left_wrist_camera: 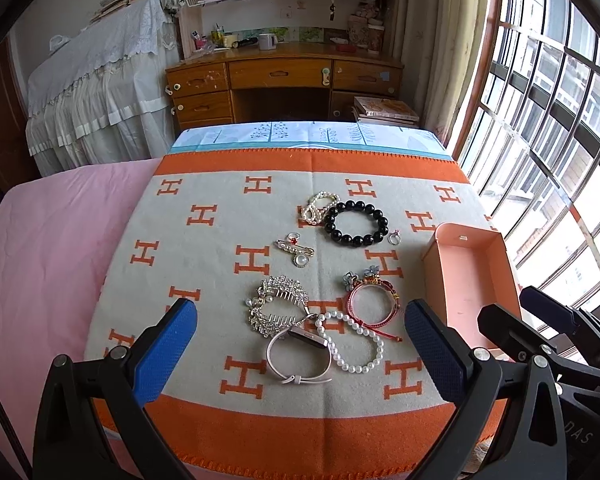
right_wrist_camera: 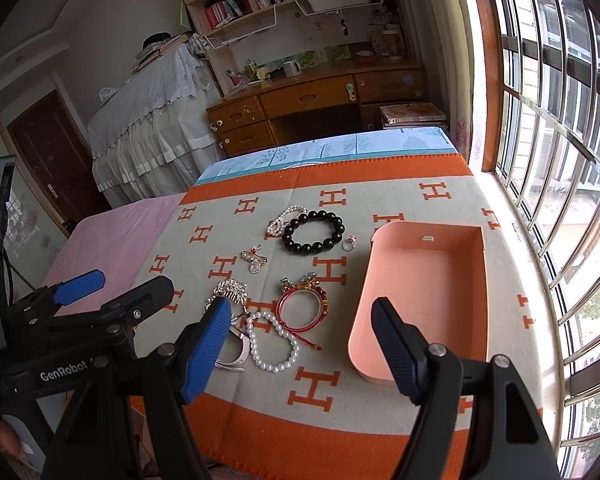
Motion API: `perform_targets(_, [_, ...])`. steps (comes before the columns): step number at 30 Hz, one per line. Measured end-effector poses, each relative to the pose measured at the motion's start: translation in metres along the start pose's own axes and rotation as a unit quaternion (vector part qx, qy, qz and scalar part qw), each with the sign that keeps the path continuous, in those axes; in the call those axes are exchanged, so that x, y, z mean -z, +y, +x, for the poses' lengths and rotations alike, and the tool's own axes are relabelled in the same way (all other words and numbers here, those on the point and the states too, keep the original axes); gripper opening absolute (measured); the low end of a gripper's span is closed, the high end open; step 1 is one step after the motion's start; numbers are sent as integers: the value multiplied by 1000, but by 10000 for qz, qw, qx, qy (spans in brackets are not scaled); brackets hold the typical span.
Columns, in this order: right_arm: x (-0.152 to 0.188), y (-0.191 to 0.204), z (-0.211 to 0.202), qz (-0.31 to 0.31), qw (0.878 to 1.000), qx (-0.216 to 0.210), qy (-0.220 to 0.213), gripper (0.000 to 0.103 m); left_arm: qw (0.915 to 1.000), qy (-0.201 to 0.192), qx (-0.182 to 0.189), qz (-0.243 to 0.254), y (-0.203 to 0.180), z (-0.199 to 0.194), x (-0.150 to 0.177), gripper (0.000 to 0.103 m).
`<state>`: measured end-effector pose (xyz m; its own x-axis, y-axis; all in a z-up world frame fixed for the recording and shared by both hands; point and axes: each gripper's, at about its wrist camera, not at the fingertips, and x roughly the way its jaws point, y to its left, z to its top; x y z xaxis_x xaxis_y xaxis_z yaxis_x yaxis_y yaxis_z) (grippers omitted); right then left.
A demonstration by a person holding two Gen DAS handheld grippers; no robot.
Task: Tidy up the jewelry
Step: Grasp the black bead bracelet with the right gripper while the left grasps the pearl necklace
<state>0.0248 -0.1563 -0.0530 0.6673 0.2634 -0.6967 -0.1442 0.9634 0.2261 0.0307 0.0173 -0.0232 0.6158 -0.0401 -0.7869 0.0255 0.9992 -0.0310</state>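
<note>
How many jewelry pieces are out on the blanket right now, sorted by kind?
Bracelets: 4 (black bead, small pearl, white pearl, red cord)
Rings: 2 ()
Brooch: 1
Hair comb: 1
Watch band: 1
Total: 9, all outside the pink box.

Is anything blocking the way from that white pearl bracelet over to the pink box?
Nothing visible does. The white pearl bracelet lies left of the pink box with bare blanket between; only the red bracelet's cord lies nearby.
</note>
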Motion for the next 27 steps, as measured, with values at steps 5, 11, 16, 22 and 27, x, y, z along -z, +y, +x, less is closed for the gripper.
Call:
perform_targets(5, [-17, -2, 7, -16, 9997, -181, 192, 73, 9996, 200, 179, 4, 5, 16, -11, 102])
perform_targets(11, [-50, -7, 27, -13, 9987, -334, 385, 73, 9999, 93, 132, -9, 17, 34, -34, 102])
perform_targets(16, [-84, -13, 53, -39, 9984, -255, 499, 73, 9996, 161, 219, -65, 40, 59, -69, 102])
perform_targets(22, [-122, -25, 105, -23, 9962, -19, 870, 66, 9981, 510, 225, -254, 62, 102, -113, 102])
perform_targets(27, [-134, -32, 167, 8, 9883, 268, 1505, 52, 9965, 836, 40, 66, 54, 149, -125, 102])
